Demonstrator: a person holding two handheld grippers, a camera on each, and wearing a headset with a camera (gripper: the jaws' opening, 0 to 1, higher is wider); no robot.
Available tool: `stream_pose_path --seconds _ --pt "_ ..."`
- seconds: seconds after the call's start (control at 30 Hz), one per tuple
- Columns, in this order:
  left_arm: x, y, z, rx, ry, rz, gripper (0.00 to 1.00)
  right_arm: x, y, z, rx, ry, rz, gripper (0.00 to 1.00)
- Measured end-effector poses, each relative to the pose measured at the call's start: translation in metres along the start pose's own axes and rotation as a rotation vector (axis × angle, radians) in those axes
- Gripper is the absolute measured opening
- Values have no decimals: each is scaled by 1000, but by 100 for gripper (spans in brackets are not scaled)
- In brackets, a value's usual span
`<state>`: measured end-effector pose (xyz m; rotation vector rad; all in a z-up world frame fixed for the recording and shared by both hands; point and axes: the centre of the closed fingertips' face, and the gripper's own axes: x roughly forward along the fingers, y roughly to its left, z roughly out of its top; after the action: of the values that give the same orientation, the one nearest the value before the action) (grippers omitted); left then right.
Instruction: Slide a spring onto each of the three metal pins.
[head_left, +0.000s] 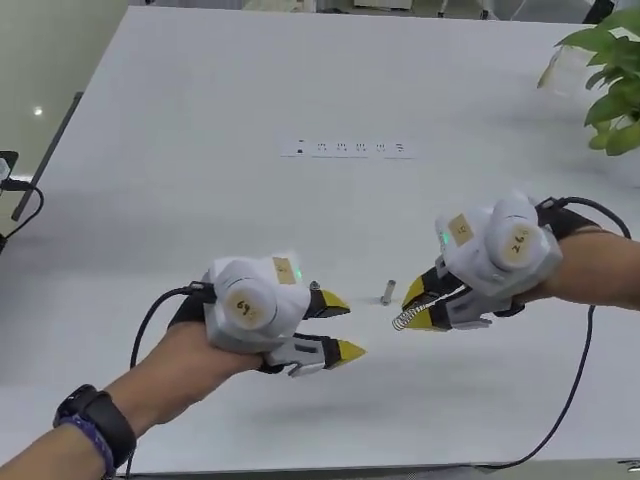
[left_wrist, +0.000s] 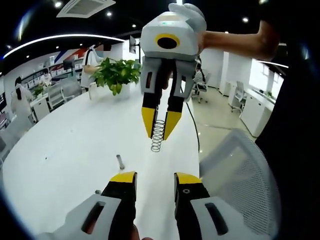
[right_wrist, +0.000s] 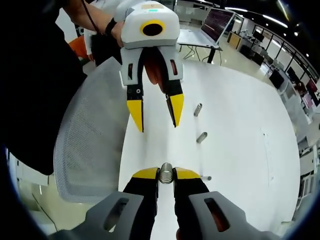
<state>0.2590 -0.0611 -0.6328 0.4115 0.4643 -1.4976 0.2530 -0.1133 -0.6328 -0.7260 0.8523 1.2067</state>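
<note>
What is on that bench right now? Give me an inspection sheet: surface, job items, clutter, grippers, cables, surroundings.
Surface: white table, bare except for what looks like a socket strip set into it.
Job's things: one spring pinched between the right gripper's jaws; metal pins on the table, no spring on them yet.
Clutter: nothing seen.
Grippers: left gripper open and empty, facing the right gripper, which is shut on the spring.
Cables: a black cable trails from each gripper toward the table's near edge.
Surroundings: potted plant at the far right; mesh chair beside the table; office desks beyond.
</note>
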Motion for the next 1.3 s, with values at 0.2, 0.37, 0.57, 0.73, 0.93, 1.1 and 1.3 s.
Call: stream_pose_path --seconds 0.2,0.37,0.57,0.73,0.93,1.1,1.3 --pt "-15 11 -16 -45 9 52 27 1 -8 -13 23 20 -11 8" --pt "-27 18 -28 -80 15 94 30 2 -15 -19 37 29 -22 8" --pt "-44 29 -44 -136 17 162 34 5 -24 -25 59 41 -40 8" --pt "-62 37 -59 -178 23 209 36 8 -28 -32 72 51 -44 8" --pt "-80 43 -71 -210 27 255 40 11 -36 -37 95 56 -52 8" --pt "-93 48 -77 -232 24 292 42 13 -42 -40 108 68 -65 8" --pt "-108 55 -88 -264 24 341 45 16 -51 -43 122 82 -82 8"
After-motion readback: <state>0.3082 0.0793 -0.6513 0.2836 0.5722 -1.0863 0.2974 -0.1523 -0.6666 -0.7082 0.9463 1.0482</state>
